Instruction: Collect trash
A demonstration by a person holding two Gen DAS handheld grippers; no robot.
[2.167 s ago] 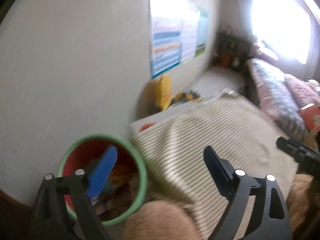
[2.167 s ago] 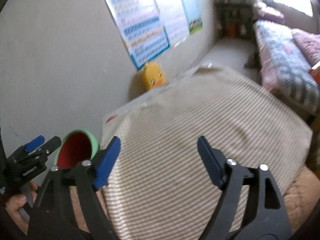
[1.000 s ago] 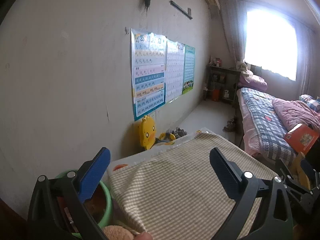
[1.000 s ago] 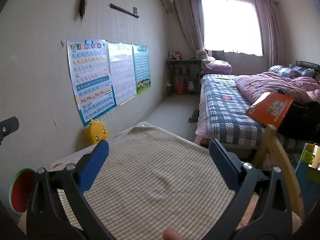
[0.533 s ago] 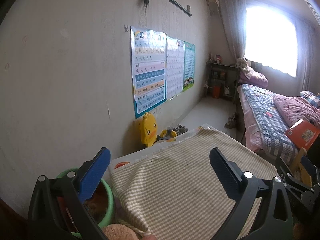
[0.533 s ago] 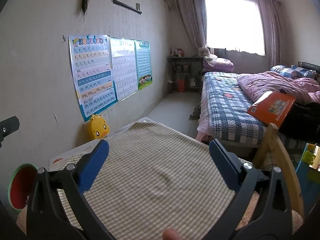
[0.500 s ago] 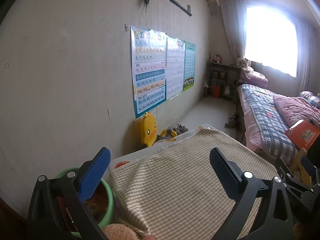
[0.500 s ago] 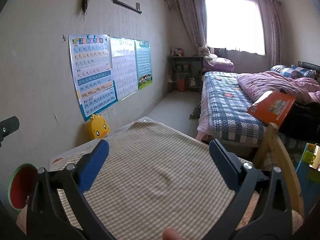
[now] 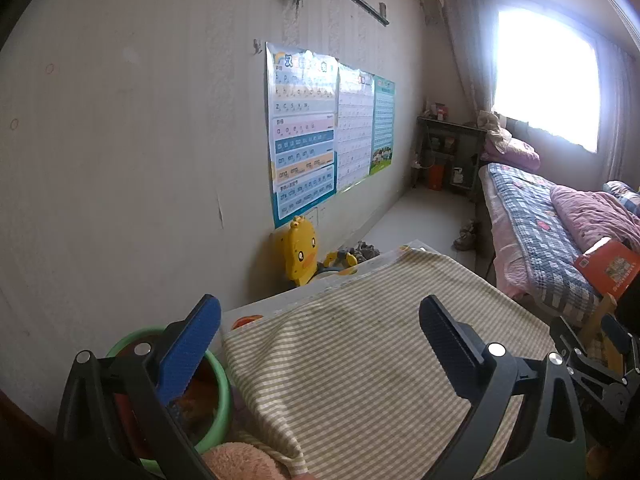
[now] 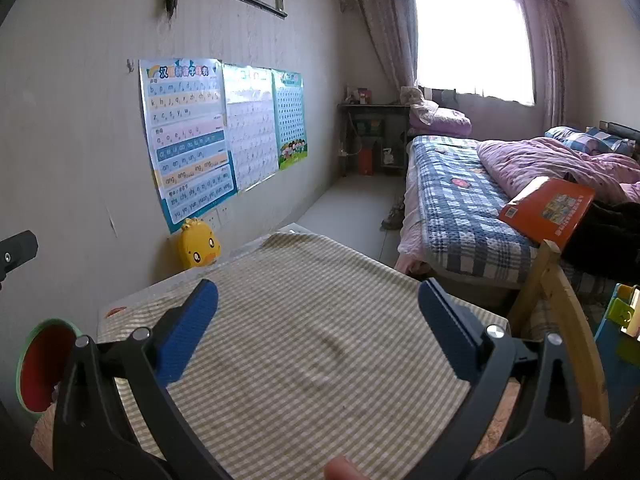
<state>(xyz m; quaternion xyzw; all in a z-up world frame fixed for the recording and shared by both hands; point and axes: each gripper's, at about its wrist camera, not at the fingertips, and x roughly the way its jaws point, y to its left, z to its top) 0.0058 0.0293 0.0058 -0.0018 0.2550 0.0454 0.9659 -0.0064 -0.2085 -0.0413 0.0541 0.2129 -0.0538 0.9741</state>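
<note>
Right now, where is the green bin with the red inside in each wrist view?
Left wrist: the bin sits at lower left, partly behind the left gripper.
Right wrist: the bin is at the far left edge, beside the striped cloth.
Shared landmark: the yellow duck toy against the wall.

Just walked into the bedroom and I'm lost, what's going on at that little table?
A person holds a claw in each hand over the table's beige striped cloth. Both the left claw and the right claw are open and empty. The green-rimmed red bin beside the table's left edge holds some trash. No loose trash shows on the cloth, so the collecting looks about finished.
</note>
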